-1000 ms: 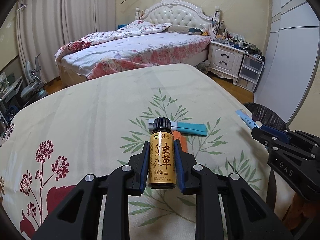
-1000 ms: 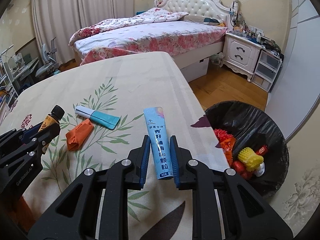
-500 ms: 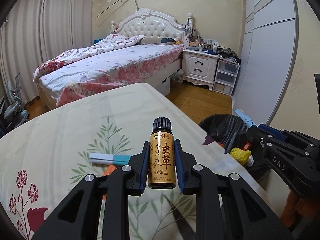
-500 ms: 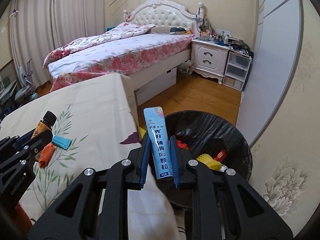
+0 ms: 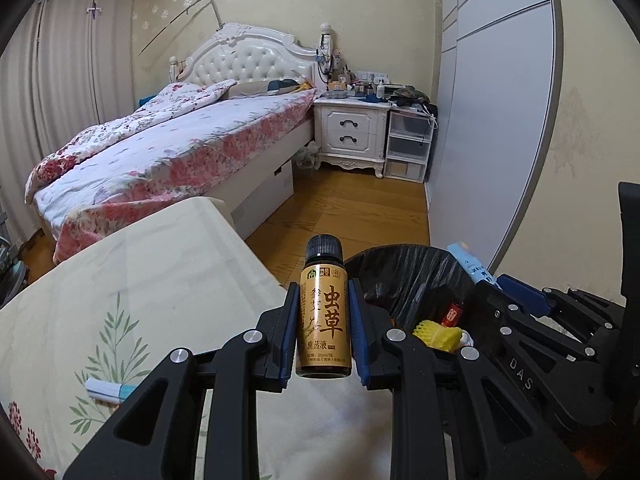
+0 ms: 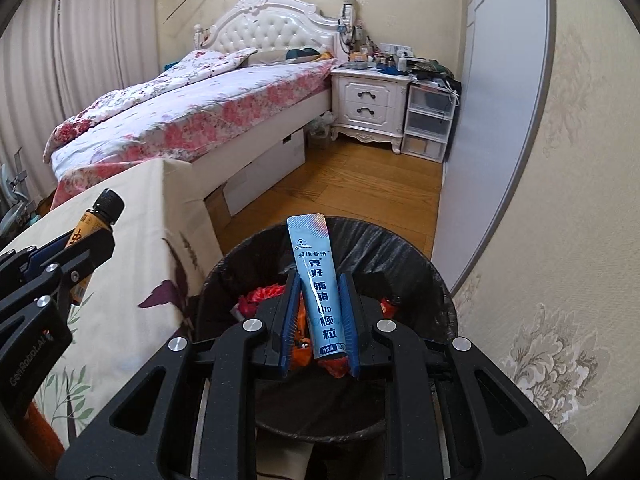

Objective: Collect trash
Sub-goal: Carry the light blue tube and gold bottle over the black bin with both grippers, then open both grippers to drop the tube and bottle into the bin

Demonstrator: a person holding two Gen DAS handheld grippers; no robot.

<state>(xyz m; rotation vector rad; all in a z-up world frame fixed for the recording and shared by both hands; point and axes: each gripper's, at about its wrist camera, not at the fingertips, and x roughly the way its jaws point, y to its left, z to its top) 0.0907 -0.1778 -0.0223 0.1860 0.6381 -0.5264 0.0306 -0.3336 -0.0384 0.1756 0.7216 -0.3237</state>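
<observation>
Left gripper (image 5: 323, 334) is clamped on a small amber bottle (image 5: 325, 309) with a gold label and black cap, upright between the blue pads (image 5: 289, 330). The bottle hangs over the edge of the cloth-covered surface (image 5: 120, 280), with the black-lined trash bin (image 5: 404, 276) just ahead and to the right of this gripper. Inside the bin, a yellow foam net (image 5: 437, 333) and a red wrapper (image 5: 452, 314) lie near its right side.

Right gripper (image 6: 318, 320) is closed on a blue stick sachet (image 6: 318, 288), pinched at the lower half, top end sticking up past the fingertips. It sits directly above the trash bin (image 6: 400, 264), with red and orange scraps (image 6: 264, 294) showing below and left of the fingers. In the right wrist view the left gripper (image 6: 86, 248) and its bottle (image 6: 94, 220) show far left, over the surface (image 6: 140, 240).

Behind the left gripper, to its lower left, a white-and-teal packet (image 5: 108, 392) lies on the surface. Far ahead of both grippers: a floral bed (image 6: 192, 116), a white nightstand (image 6: 372, 104), wooden floor (image 6: 360, 184).
</observation>
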